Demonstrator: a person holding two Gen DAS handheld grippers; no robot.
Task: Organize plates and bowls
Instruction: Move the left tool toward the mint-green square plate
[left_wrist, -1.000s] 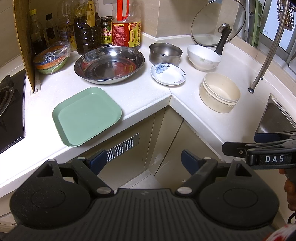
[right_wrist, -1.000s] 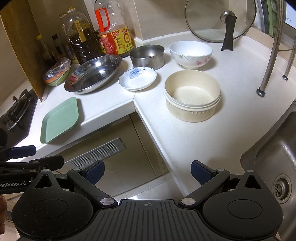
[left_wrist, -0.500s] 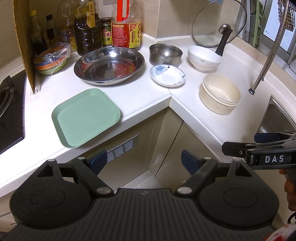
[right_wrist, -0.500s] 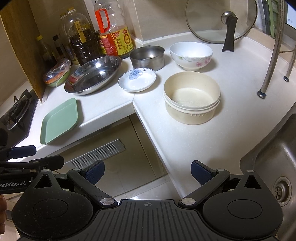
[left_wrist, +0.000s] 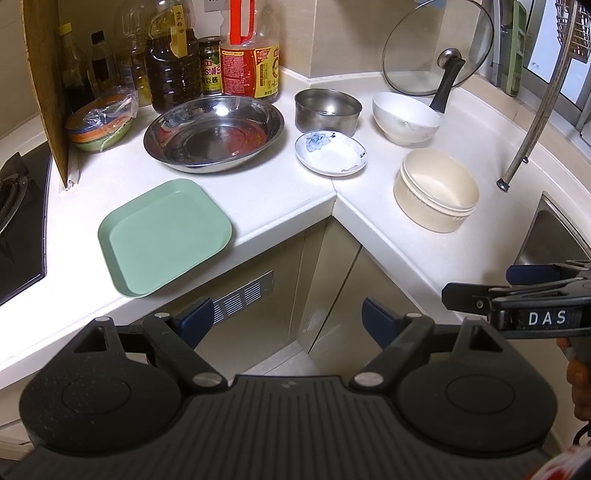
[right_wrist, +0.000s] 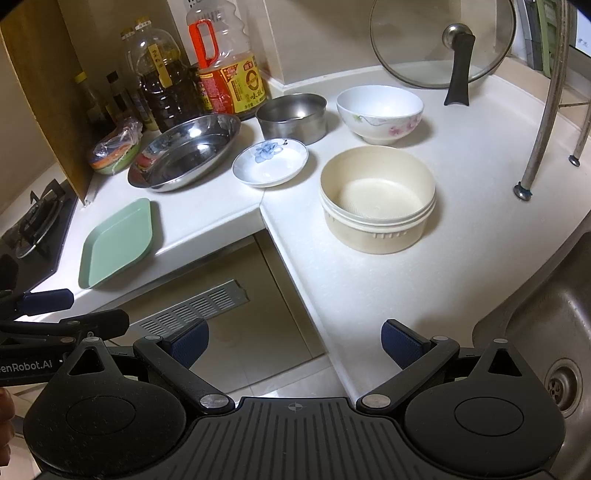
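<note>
A green square plate (left_wrist: 164, 236) (right_wrist: 118, 243) lies at the counter's front left. Behind it sits a wide steel plate (left_wrist: 214, 133) (right_wrist: 184, 151), a small white saucer with a blue flower (left_wrist: 330, 153) (right_wrist: 269, 162), a steel bowl (left_wrist: 328, 110) (right_wrist: 291, 116), a white flowered bowl (left_wrist: 404, 118) (right_wrist: 380, 112) and a cream bowl (left_wrist: 436, 190) (right_wrist: 376, 197). My left gripper (left_wrist: 286, 317) is open and empty, held off the counter's front corner. My right gripper (right_wrist: 295, 339) is open and empty, in front of the cream bowl.
Oil and sauce bottles (left_wrist: 247, 59) stand along the back wall. Stacked coloured bowls in plastic wrap (left_wrist: 101, 123) sit at the back left by a wooden board. A glass lid (right_wrist: 443, 40) leans at the back right. A sink (right_wrist: 546, 343) is at the right, a stove (left_wrist: 18, 218) at the left.
Both grippers have drifted slightly; the counter objects sit a little lower in the views. Nothing has been picked up or moved.
</note>
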